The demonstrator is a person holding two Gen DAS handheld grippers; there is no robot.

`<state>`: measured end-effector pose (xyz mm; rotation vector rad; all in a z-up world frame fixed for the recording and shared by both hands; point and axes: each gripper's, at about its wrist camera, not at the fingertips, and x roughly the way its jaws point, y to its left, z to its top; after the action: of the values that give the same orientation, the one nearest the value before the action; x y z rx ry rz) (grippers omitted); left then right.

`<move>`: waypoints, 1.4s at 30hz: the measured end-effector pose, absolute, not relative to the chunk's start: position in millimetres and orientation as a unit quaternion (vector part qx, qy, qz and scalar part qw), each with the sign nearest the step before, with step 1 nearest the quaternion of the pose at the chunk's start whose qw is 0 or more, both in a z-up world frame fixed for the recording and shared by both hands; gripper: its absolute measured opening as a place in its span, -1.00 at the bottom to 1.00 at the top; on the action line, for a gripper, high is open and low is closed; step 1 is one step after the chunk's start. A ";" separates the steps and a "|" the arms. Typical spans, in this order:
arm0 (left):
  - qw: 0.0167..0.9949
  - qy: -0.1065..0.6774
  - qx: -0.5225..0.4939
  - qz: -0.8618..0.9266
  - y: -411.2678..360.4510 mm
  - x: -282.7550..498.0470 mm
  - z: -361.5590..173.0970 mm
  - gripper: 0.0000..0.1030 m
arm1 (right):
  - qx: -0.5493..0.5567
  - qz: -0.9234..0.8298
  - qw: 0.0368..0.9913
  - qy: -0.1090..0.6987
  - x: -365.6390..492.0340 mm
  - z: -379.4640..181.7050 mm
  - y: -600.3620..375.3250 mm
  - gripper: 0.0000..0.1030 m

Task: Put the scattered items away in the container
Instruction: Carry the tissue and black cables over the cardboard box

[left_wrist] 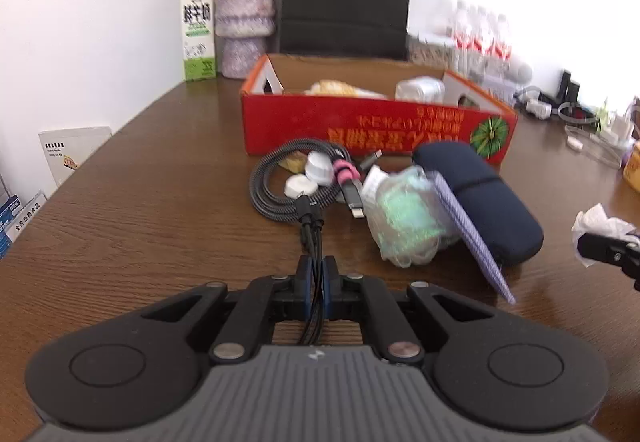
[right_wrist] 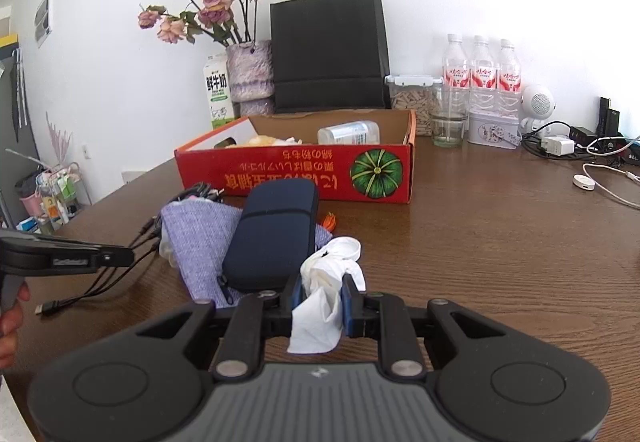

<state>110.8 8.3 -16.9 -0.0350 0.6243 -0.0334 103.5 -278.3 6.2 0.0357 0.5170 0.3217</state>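
The left gripper [left_wrist: 316,274] pinched the limp black braided cable bundle's [left_wrist: 280,177] loose tails, its coil trailing at twelve o'clock; the right gripper [right_wrist: 320,292] squeezed a soft, light crumpled white tissue [right_wrist: 326,282].

The open box [right_wrist: 296,171] is set on the table [right_wrist: 500,250] before the paper bag [right_wrist: 330,53], with the vase [right_wrist: 250,71] and the milk carton [right_wrist: 216,97] behind its left end; a bottle [right_wrist: 348,133] is laid inside it, beside what may be bread [right_wrist: 262,140]; just before the box the coiled cable [left_wrist: 288,181] is found at the left, the wrapped bundle [left_wrist: 404,217] and the cloth [right_wrist: 200,242] to its right, and the zip case [right_wrist: 272,234] is rested on the cloth; water bottles [right_wrist: 482,73] are lined up behind, at the right.
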 end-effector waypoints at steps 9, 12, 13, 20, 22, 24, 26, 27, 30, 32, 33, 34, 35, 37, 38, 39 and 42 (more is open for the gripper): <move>0.976 0.210 -0.052 -0.036 31.8 92.1 43.6 -0.89 | 0.008 0.168 0.963 0.210 111.6 37.4 -262.1 -0.65; 0.983 0.170 -0.056 -0.049 32.9 98.1 69.6 -0.89 | 0.003 0.169 0.967 0.189 121.0 54.5 -254.7 -0.65; 0.985 0.156 -0.055 -0.051 32.7 101.3 78.3 -0.89 | 0.002 0.170 0.969 0.182 124.9 60.5 -252.4 -0.65; 0.989 0.091 -0.071 -0.089 28.0 145.8 129.3 -0.89 | 0.004 0.170 0.976 0.139 162.2 102.0 -241.3 -0.65; 0.989 0.083 -0.078 -0.096 26.6 163.5 138.2 -0.89 | 0.004 0.167 0.978 0.127 175.3 112.5 -238.9 -0.65; 0.988 0.078 -0.083 -0.101 23.7 180.4 143.5 -0.89 | 0.004 0.163 0.979 0.118 191.6 121.0 -236.1 -0.65; 0.988 0.075 -0.086 -0.105 20.5 197.8 144.6 -0.89 | 0.007 0.161 0.980 0.114 208.9 126.6 -233.8 -0.65; 0.988 0.075 -0.086 -0.107 18.2 206.5 144.7 -0.89 | 0.008 0.161 0.981 0.112 217.9 128.8 -232.3 -0.65; 0.987 0.075 -0.090 -0.113 12.2 235.5 143.9 -0.89 | 0.008 0.158 0.981 0.113 245.5 131.1 -228.3 -0.65; 0.986 0.076 -0.094 -0.114 8.6 255.9 142.9 -0.89 | 0.008 0.157 0.981 0.115 264.5 130.8 -225.7 -0.65; 0.986 0.077 -0.094 -0.112 6.7 265.4 142.5 -0.89 | 0.009 0.157 0.981 0.116 273.3 130.4 -224.7 -0.65; 0.986 0.079 -0.094 -0.111 4.9 277.1 141.2 -0.89 | 0.009 0.156 0.981 0.117 282.3 129.5 -223.7 -0.65; 0.986 0.081 -0.094 -0.110 3.6 286.5 139.9 -0.89 | 0.010 0.155 0.981 0.119 291.7 127.9 -222.9 -0.65; 0.987 0.085 -0.090 -0.103 1.4 307.4 133.8 -0.89 | 0.012 0.153 0.981 0.123 308.9 124.0 -221.4 -0.65; 0.987 0.088 -0.088 -0.102 0.3 315.7 129.6 -0.89 | 0.012 0.150 0.980 0.126 318.4 120.6 -220.5 -0.65; 0.987 0.093 -0.085 -0.101 -0.8 325.5 123.8 -0.89 | 0.012 0.148 0.980 0.130 326.8 117.2 -220.1 -0.65; 0.985 0.120 -0.081 -0.097 -3.5 352.5 99.9 -0.89 | 0.012 0.146 0.978 0.146 351.6 103.2 -220.7 -0.65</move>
<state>352.5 -3.5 99.9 -0.1624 0.2422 -0.1944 351.6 -220.7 103.2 0.0245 0.2946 0.2939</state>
